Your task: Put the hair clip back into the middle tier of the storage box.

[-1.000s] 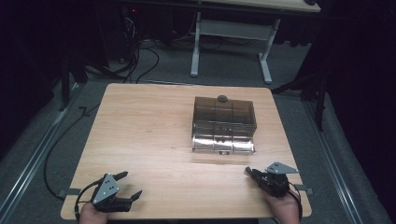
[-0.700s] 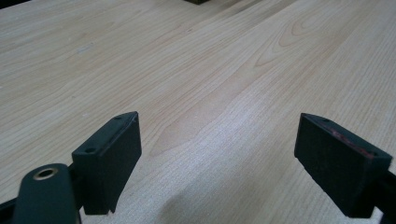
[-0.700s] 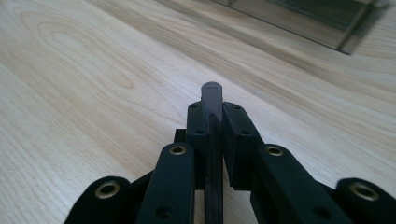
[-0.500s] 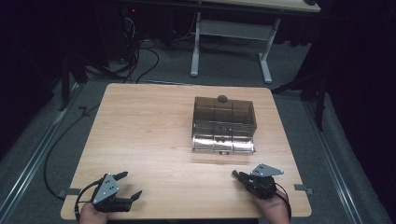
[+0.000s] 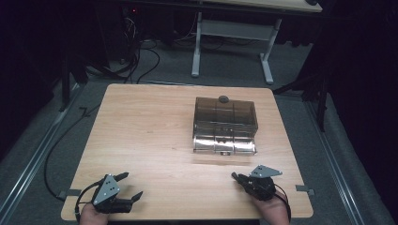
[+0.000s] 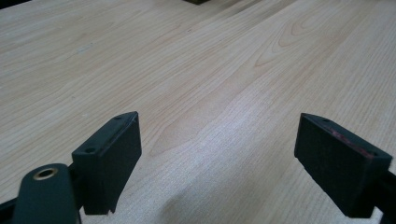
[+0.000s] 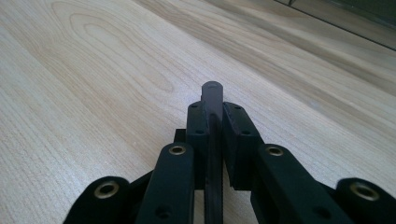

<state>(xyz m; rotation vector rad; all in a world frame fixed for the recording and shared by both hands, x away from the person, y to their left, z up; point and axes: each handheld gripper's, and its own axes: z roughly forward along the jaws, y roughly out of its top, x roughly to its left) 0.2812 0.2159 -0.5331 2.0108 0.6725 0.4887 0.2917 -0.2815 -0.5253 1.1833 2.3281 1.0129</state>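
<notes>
My right gripper [image 7: 213, 116] lies low over the wooden table [image 5: 155, 136] near its front right corner, its jaws shut on a thin black flat strip [image 7: 212, 93] whose rounded end sticks out past the pads. In the high view the right gripper [image 5: 239, 178] points left, in front of a smoky see-through drawer box [image 5: 225, 124]. A small dark round thing [image 5: 223, 99] sits on the box's top at its far edge. My left gripper [image 5: 132, 185] rests at the front left, open, and in the left gripper view its fingers [image 6: 109, 149] stand wide apart over bare wood.
Past the table's far edge stands a white desk frame [image 5: 234, 33] with cables [image 5: 136, 51] on the grey floor. A cable [image 5: 51, 154] trails off the table's left side. Small grey brackets [image 5: 304, 189] sit at the front corners.
The right gripper has slid left along the table's front, still shut on the strip. The left gripper and the box have stayed put.
</notes>
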